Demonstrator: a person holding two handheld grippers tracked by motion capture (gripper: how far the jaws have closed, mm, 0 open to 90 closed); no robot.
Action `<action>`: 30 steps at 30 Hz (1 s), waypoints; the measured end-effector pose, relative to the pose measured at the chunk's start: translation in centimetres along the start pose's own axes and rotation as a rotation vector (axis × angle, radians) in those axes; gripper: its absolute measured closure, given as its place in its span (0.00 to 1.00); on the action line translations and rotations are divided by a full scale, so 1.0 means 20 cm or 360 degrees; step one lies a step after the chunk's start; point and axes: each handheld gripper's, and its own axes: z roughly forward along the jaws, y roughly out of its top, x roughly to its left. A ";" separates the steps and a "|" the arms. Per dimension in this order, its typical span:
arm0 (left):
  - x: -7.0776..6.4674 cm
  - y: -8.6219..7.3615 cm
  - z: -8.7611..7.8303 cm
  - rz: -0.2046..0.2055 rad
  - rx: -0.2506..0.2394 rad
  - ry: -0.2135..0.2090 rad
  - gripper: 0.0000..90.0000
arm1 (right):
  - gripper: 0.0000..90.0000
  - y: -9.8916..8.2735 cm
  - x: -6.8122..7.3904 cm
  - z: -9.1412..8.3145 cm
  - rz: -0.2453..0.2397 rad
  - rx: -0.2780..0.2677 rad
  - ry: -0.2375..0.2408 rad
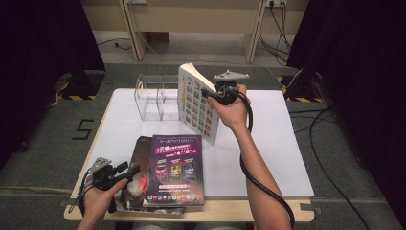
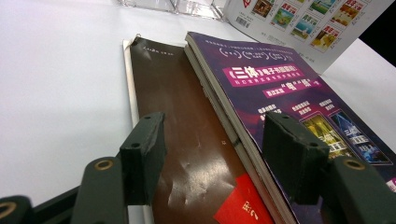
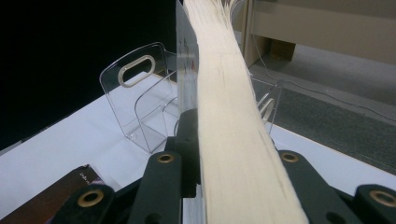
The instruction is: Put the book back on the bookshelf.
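High view: the right gripper [image 1: 216, 92] clamps a white-covered book [image 1: 197, 103], raised upright above the desk [image 1: 282, 143], with a clear acrylic book holder [image 1: 152, 98] just beyond and to its left. The left gripper [image 1: 125, 171] hovers near the desk's front edge, jaws apart, beside a purple magazine [image 1: 175, 168] stacked on a brown one [image 1: 139, 158].

Left gripper view: wide-open jaws straddle the brown magazine [image 2: 187, 140] and the purple magazine's [image 2: 289, 98] edge, gripping neither.

Right gripper view: jaws pinch the book's page block [image 3: 229, 121]; the holder's [image 3: 140, 102] compartments stand ahead, apparently vacant.

Judging by this, one book is lifted but not yet slotted; two magazines are left.
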 end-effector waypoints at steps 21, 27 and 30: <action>0.01 0.01 -0.01 -0.0008 -0.0022 0.0003 0.43 | 0.82 0.04 0.08 0.04 0.0108 -0.0180 -0.0189; 0.02 0.01 -0.01 -0.0010 -0.0025 0.0004 0.43 | 0.82 0.11 0.11 0.05 0.0135 -0.0243 -0.0206; 0.01 0.01 -0.01 -0.0010 -0.0028 0.0002 0.43 | 0.82 0.15 0.13 0.06 0.0156 -0.0266 -0.0232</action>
